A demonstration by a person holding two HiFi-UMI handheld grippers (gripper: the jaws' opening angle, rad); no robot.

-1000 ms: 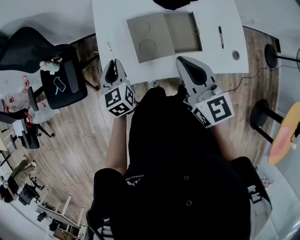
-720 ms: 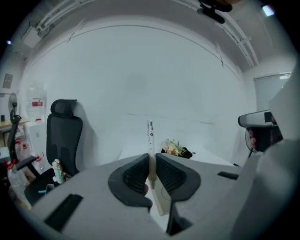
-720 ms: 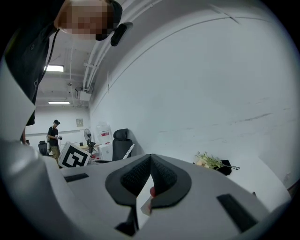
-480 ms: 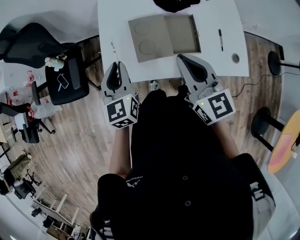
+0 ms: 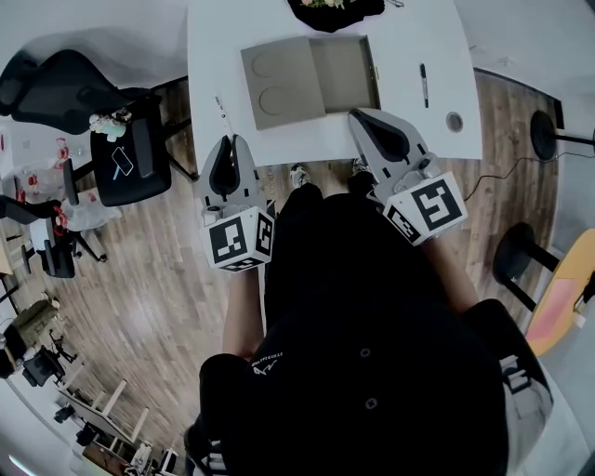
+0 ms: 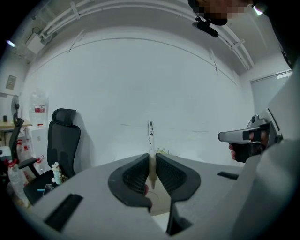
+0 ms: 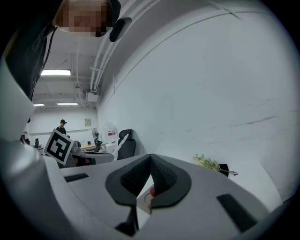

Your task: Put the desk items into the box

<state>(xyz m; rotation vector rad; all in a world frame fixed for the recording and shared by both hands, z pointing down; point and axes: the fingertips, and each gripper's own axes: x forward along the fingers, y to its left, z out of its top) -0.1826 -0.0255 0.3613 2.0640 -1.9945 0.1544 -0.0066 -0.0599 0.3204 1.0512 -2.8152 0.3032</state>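
An open cardboard box (image 5: 342,72) lies on the white desk (image 5: 409,37), its lid (image 5: 279,82) folded out to the left. A black pen (image 5: 424,85) and a small round item (image 5: 454,121) lie right of the box. A white pen (image 5: 221,110) lies left of it. My left gripper (image 5: 228,144) is shut at the desk's near edge, just behind the white pen (image 6: 150,131), which shows past its jaws. My right gripper (image 5: 359,117) is shut and empty by the box's near right corner.
A black holder with a plant (image 5: 335,9) stands at the desk's far edge. A black office chair (image 5: 130,158) stands on the wood floor left of the desk, and stools (image 5: 516,251) stand at the right. The right gripper (image 6: 248,138) shows in the left gripper view.
My left gripper has drawn back a little toward me along the desk's near edge. The right gripper has hardly moved. The head view has shifted slightly.
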